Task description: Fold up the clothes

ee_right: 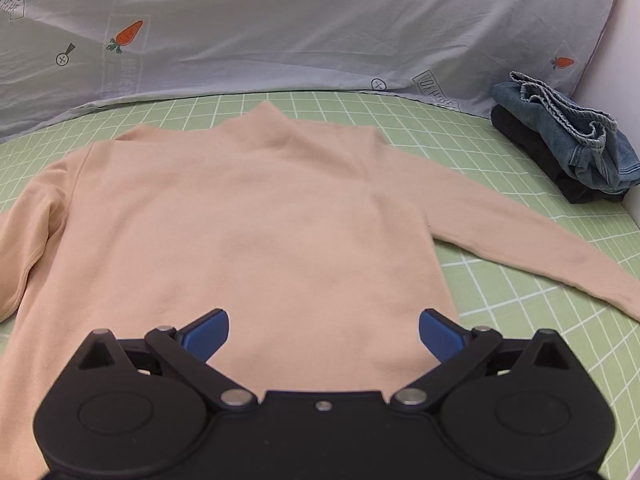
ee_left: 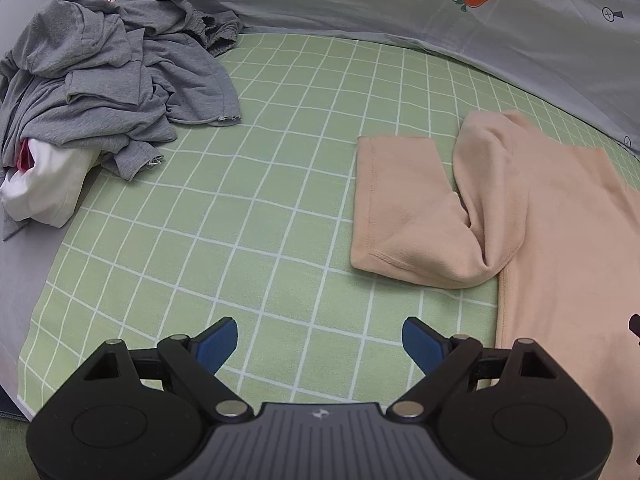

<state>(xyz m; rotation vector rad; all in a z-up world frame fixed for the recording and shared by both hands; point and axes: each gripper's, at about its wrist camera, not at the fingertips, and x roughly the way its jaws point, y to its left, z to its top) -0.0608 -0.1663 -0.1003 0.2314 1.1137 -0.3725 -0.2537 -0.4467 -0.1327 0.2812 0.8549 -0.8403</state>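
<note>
A peach long-sleeved top lies flat on the green checked sheet, collar toward the far side. Its right sleeve stretches out to the right. Its left sleeve is bent and folded back on itself beside the body. My right gripper is open and empty, hovering over the lower part of the top. My left gripper is open and empty over bare sheet, left of the top's hem and below the folded sleeve.
A heap of grey clothes with a white garment lies at the far left. Folded denim and dark clothes are stacked at the far right by a white wall. A pale blue carrot-print quilt borders the far side.
</note>
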